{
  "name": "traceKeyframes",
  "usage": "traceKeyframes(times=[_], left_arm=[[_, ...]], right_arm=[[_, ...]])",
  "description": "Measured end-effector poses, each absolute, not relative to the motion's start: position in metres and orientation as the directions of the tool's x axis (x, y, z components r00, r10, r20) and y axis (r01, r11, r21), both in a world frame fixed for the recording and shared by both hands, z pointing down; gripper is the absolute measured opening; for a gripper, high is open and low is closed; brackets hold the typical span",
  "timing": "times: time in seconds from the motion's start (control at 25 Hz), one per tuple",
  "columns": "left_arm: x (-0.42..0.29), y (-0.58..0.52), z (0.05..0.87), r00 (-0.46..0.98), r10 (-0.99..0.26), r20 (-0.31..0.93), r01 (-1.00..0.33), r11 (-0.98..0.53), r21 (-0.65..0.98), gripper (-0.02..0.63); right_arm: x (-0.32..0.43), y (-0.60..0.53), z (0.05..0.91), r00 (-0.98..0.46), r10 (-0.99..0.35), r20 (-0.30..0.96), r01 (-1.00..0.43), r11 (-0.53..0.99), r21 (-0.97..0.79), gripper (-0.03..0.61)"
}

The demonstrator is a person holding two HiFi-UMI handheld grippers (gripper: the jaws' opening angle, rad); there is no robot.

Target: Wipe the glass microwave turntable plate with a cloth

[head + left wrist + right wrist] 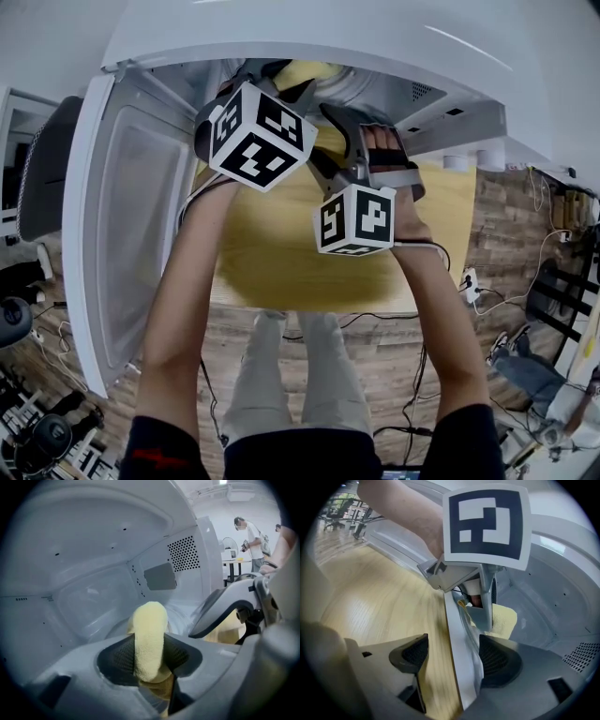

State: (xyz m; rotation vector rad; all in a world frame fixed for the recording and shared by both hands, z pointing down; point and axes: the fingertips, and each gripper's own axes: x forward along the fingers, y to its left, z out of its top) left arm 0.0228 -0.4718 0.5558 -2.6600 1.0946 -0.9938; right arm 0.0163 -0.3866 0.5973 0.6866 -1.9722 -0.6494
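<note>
yellow cloth [150, 620], pinched in the left gripper [149, 656], reaches into the microwave [93, 550] at twelve o'clock to wipe the glass plate [93, 602]; right gripper [452, 644] gapes astride its sill [457, 620].

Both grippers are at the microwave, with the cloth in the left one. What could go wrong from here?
1. The left gripper pinches only a fold of the yellow cloth; rubbing the glass plate could drag it out of the jaws.
2. The right gripper is open, astride the microwave's front edge, holding nothing, so the plate may spin or shift under the wipe.
3. Both grippers crowd the opening and could knock together.
</note>
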Motion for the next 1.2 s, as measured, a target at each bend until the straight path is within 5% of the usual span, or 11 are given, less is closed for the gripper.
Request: traceKeyframes(times=[0.56, 1.2], left_arm=[[0.057, -0.467, 0.555, 0.611, -0.547, 0.572, -0.463, -0.833, -0.303, 0.137], [0.056, -0.468, 0.555, 0.607, -0.569, 0.554, -0.450, -0.821, -0.350, 0.137]], right_arm=[[0.016, -0.387, 0.597, -0.421, -0.699, 0.578, -0.226, 0.698, 0.680, 0.299], [0.016, -0.387, 0.597, -0.411, -0.707, 0.576, -0.228, 0.691, 0.686, 0.299]])
